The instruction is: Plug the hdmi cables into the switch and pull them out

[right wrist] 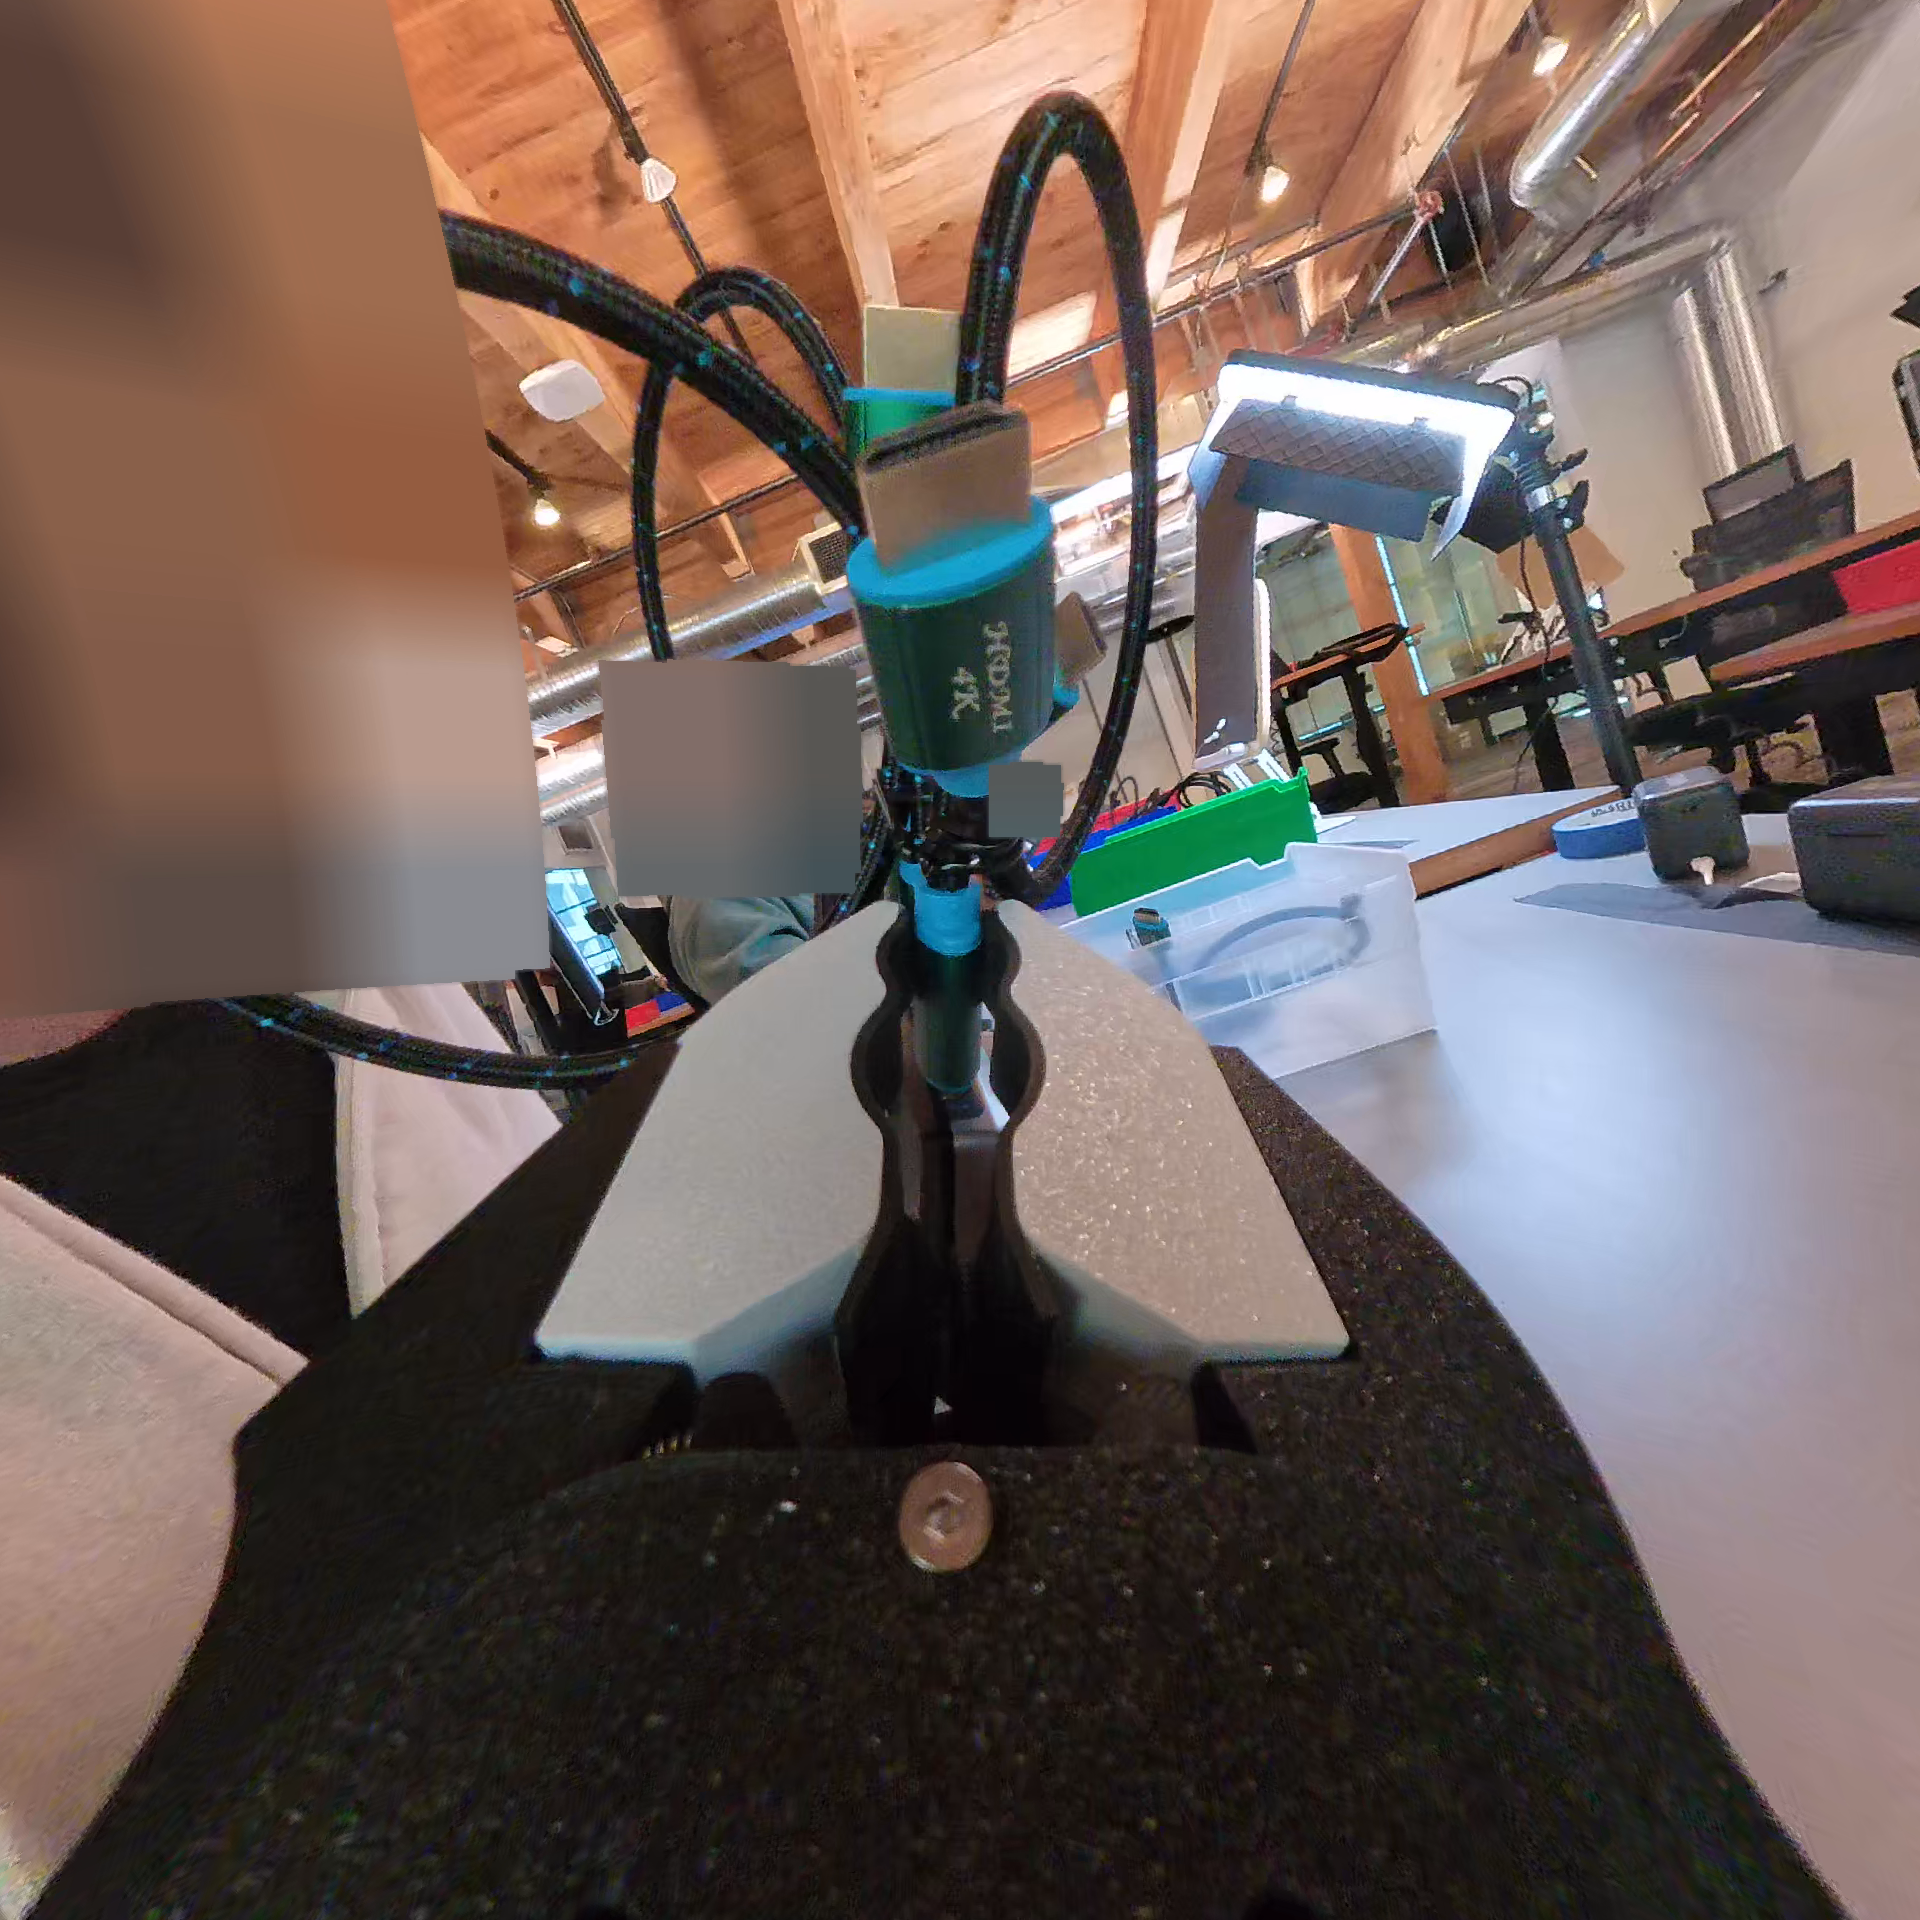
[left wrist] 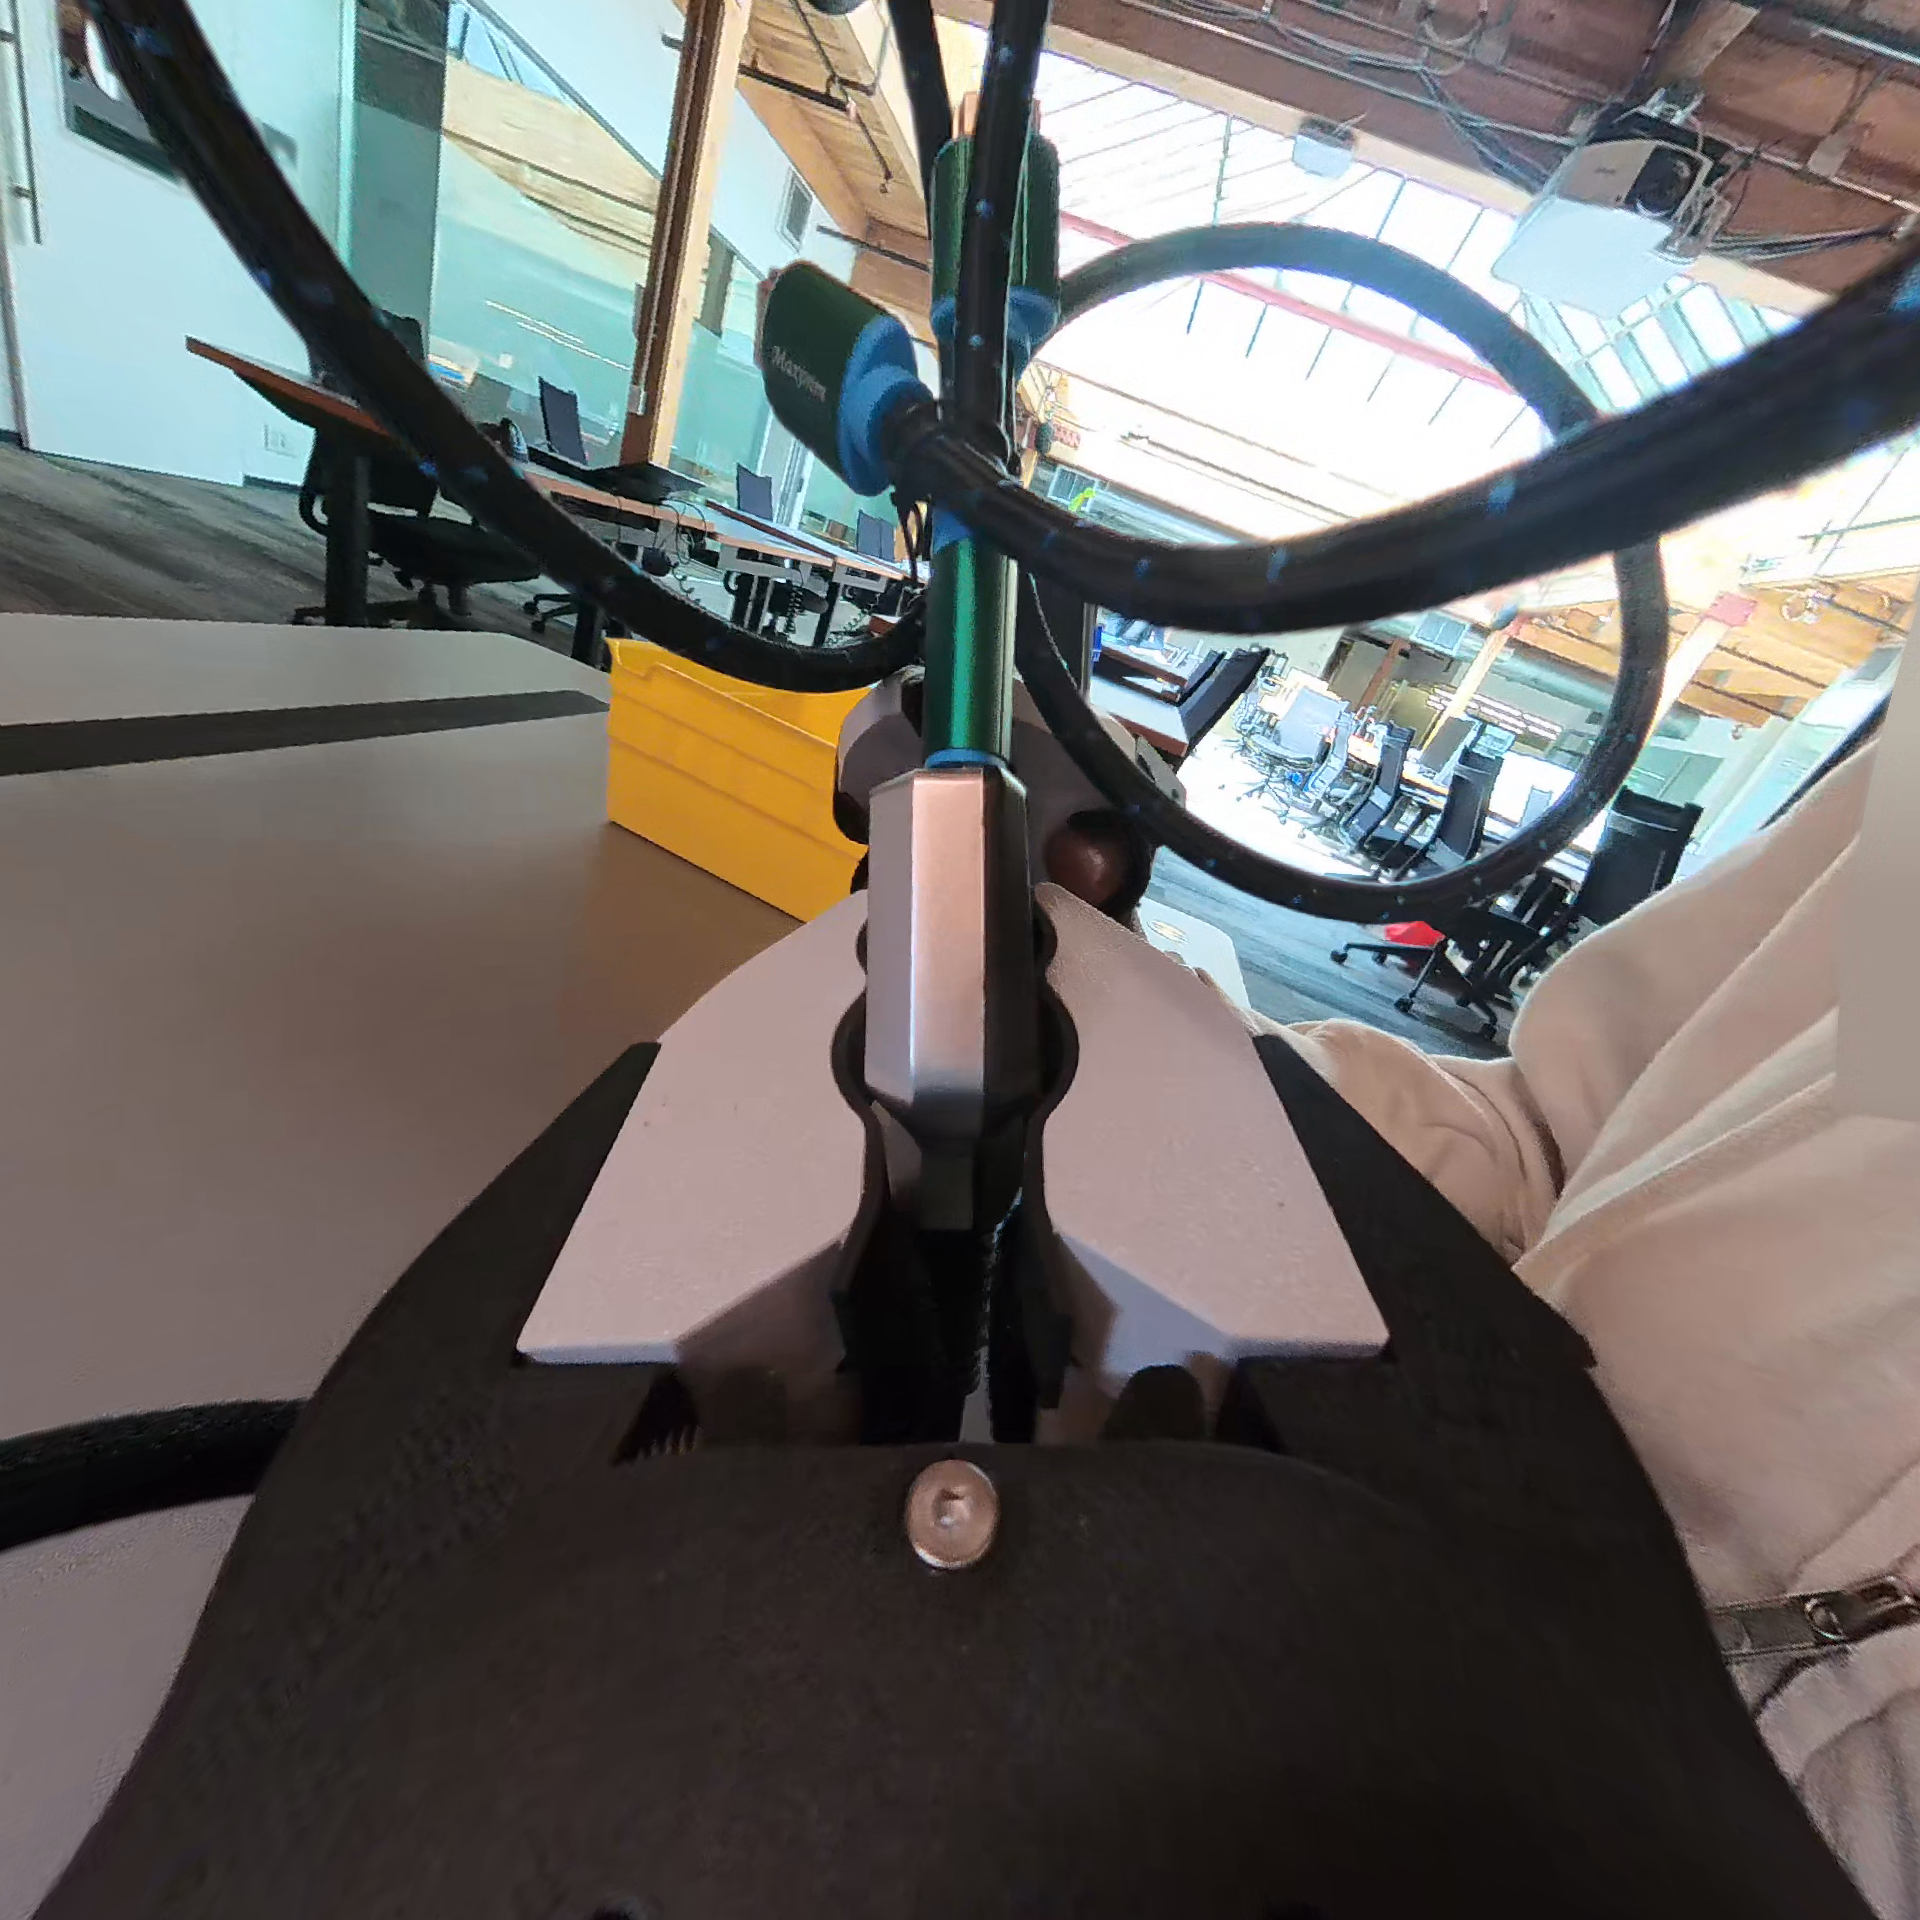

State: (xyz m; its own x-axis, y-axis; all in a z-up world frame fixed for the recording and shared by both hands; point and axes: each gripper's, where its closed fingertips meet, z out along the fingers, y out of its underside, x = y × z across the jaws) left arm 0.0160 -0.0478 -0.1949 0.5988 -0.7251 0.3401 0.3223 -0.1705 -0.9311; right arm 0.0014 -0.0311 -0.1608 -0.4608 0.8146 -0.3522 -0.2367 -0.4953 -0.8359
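two hand-held grippers are both raised off the tabletop point(left wrist: 312, 987), each clamped on part of the same assembly. the left hand-held gripper point(left wrist: 951, 997) is clenched around a silver block, which reads as the hdmi switch point(left wrist: 940, 935), and a green-bodied plug point(left wrist: 971, 644) stands seated in the switch's far end. the right hand-held gripper point(right wrist: 948, 997) grasps a narrow green plug body point(right wrist: 948, 1023) with a blue collar, seen edge-on between its grey fingers point(right wrist: 1122, 1122). above it a second green connector point(right wrist: 951, 634) hangs free in the air, its gold tip bare and plugged into nothing, among loops of black braided cable point(right wrist: 1127, 416) flecked with blue. judging from this, one cable is in the switch and the right side appears to hold that very plug, so either an insertion has just been made or a pull-out is about to come; i cannot tell which. at least the loose connector is out of the switch.
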